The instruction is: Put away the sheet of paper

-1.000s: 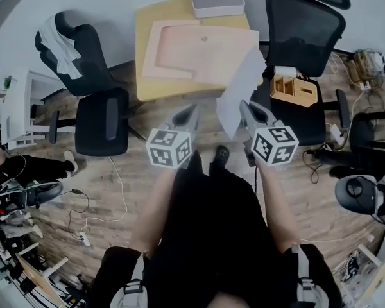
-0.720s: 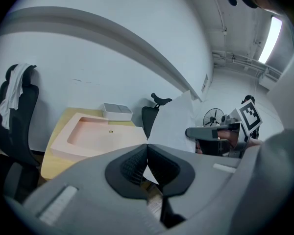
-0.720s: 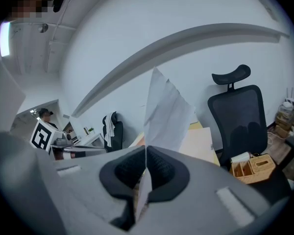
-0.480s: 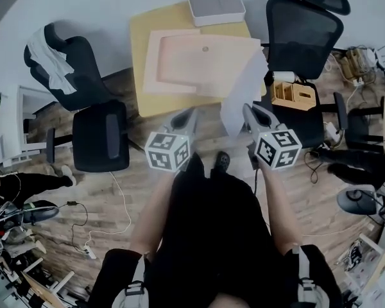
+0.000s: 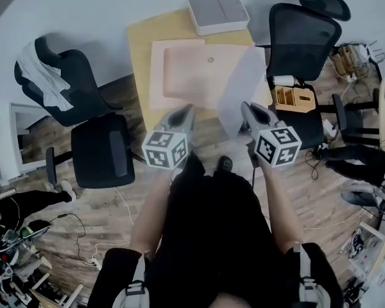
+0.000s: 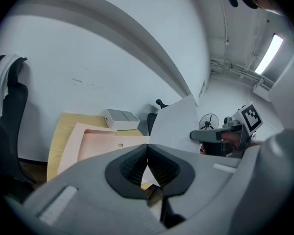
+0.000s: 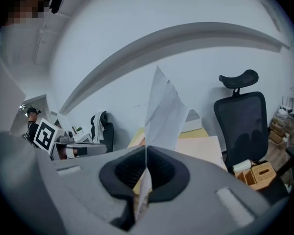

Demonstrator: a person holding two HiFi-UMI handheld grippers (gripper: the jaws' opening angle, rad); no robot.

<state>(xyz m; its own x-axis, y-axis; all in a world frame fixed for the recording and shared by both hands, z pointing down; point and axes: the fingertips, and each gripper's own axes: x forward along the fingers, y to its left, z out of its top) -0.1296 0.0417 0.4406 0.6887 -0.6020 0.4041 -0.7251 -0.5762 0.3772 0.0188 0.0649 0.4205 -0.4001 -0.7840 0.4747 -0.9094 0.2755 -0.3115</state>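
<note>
Right gripper (image 5: 246, 107) is clamped shut on the bottom edge of the sheet of paper (image 5: 241, 85), which sticks up in the air in front of the person. Left gripper (image 5: 187, 110) is closed too, with nothing in it.

Compared with a second ago, the sheet covers more of the right end of the counter (image 5: 140, 50). I'd guess the carry is almost over and the drop-off comes next.

Containers, big to small:
- The pink tray (image 5: 157, 76) lying flat on the counter looks empty.
- The grey box (image 5: 218, 11) at the far edge is shut, so no idea what's inside.
- The small wooden box (image 5: 294, 97) sits on the office chair (image 5: 305, 31) seat, contents too tiny to make out.
</note>
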